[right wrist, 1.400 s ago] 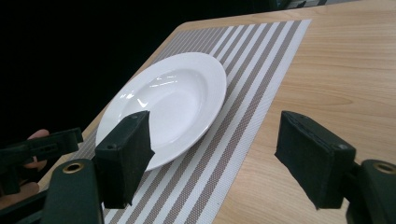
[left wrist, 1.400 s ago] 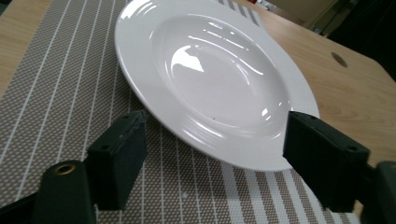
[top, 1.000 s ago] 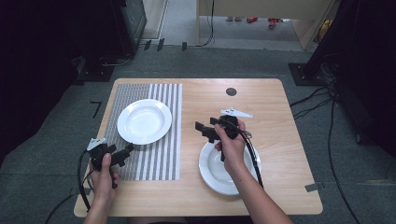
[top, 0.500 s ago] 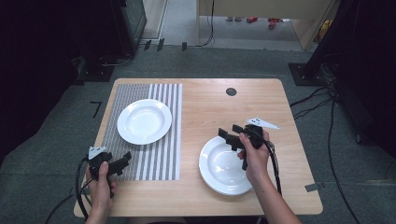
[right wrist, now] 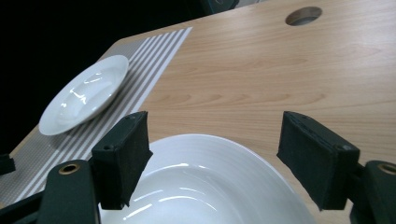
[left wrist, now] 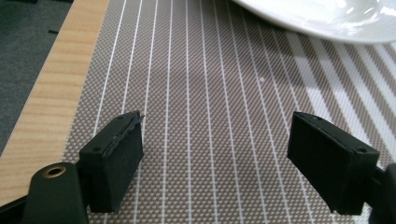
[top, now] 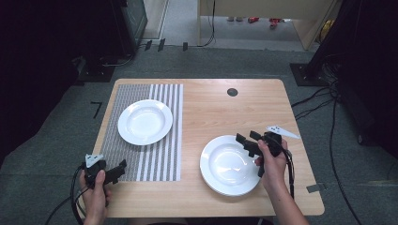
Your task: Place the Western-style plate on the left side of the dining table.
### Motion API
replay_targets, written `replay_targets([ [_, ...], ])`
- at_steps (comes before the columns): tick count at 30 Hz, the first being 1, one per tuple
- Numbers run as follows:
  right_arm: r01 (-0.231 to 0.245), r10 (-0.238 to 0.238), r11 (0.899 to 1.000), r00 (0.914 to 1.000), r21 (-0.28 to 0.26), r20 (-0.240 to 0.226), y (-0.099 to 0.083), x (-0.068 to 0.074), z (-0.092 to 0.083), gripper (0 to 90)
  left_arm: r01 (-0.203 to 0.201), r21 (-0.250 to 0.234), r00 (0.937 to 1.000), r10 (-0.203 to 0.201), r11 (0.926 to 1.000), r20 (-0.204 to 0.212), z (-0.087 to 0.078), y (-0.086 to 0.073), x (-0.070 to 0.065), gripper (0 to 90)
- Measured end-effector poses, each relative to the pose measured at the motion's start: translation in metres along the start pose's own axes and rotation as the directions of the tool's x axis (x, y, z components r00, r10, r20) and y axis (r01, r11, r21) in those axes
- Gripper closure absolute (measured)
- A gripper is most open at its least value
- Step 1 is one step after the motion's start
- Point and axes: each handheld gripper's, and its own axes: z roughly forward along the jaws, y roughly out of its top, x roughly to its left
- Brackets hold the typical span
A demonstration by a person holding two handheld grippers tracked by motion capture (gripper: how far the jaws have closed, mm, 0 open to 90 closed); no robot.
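Near round white ceramic plate (right wrist: 205, 182) cut off below, right gripper (top: 248, 143) jaws apart, seemingly clear of rim, moved rightward off plate, left gripper (left wrist: 219, 154) jaws apart over striped woven placemat (left wrist: 210, 84).

Premises read as a laboratory or recording room, not a home. A single light wooden counter (top: 263, 108) with a round cable hole (top: 232, 92) stands on grey carpet tiles (top: 234, 61). Black cables (top: 312, 101) run loose across the floor at right, towards dark equipment stands (top: 324, 61). A black cabinet (top: 129, 23) stands at rear left. A piece of tape (top: 315, 188) marks the carpet by the counter's near right corner. The table setting, a grey striped woven placemat (top: 145, 157) and two white deep plates (top: 145, 122) (top: 230, 165), looks staged.
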Motion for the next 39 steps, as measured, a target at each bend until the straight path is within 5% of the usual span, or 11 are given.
replay_targets([
  [13, -0.033, 0.033, 0.999, 0.9979, -0.002, 0.056, -0.013, -0.027, -0.018, 25.2, -0.052, 0.017, 0.9978, 0.053, 0.9985, -0.040, 0.003, -0.004, -0.002, 18.3],
  [17, -0.039, 0.039, 0.999, 0.9962, -0.007, 0.077, -0.016, -0.035, -0.025, 25.3, -0.124, 0.027, 0.9871, 0.126, 0.9919, -0.098, 0.006, -0.007, -0.011, 17.5],
  [39, -0.075, 0.076, 0.997, 0.9746, -0.015, 0.211, -0.037, -0.082, -0.064, 25.2, -0.122, 0.003, 0.9879, 0.122, 0.9925, -0.096, 0.006, -0.010, -0.010, 17.0],
])
